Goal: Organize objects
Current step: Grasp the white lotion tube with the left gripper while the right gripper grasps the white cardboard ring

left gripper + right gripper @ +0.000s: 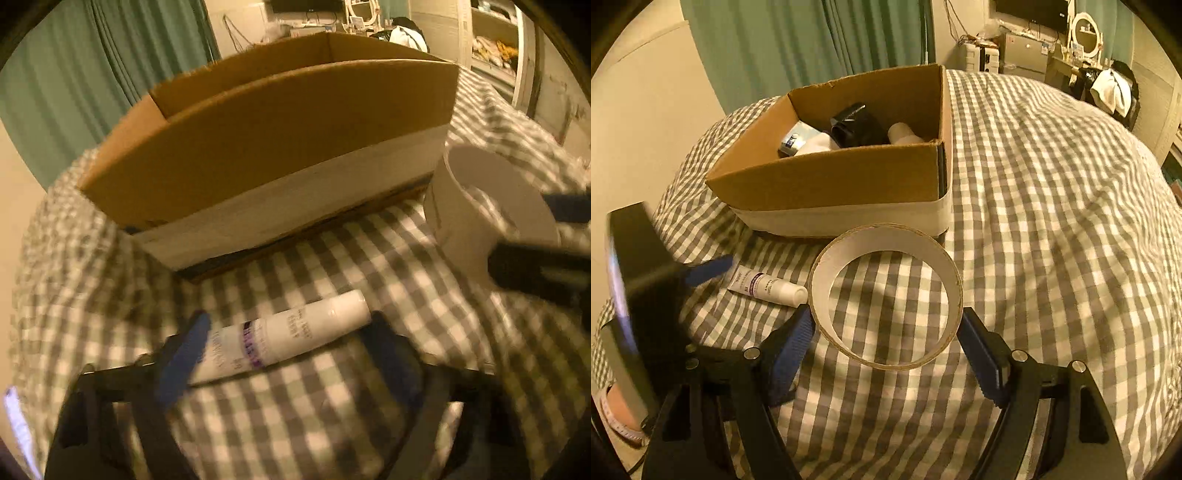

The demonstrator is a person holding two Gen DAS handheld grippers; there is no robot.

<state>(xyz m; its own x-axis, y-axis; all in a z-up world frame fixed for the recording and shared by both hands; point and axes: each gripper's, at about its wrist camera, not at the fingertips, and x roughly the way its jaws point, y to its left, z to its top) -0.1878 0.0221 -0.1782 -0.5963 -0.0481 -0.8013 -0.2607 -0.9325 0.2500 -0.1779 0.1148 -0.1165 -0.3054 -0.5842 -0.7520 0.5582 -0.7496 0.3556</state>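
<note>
White tube (280, 334) with a purple band, lying flat on the checked bed cover (1052, 221), just in front of the cardboard box (831, 184), near its left front corner. Long axis slanted across the gap of the left tongs (284, 350), cap end toward the box and to the right, crimped end by the left blue pad. Left tongs spread wide, straddling the tube, fingers (184, 362) beside both ends but apparently not yet pressing; nothing gripped. Left hand clearly the nearer one to the tube.

White tape ring (886, 295) just right of the tube, also in front of the box, near its right front corner. Right tongs (886, 354) wide apart, pads at the ring's two flanks, touching or very nearly; firm clamping impossible to tell, ring seemingly raised slightly off the cover.

Inside the box: a black item, a white bottle, some small white pieces. Likely next: closing across the tube's narrow width, then lifting over the near wall.
</note>
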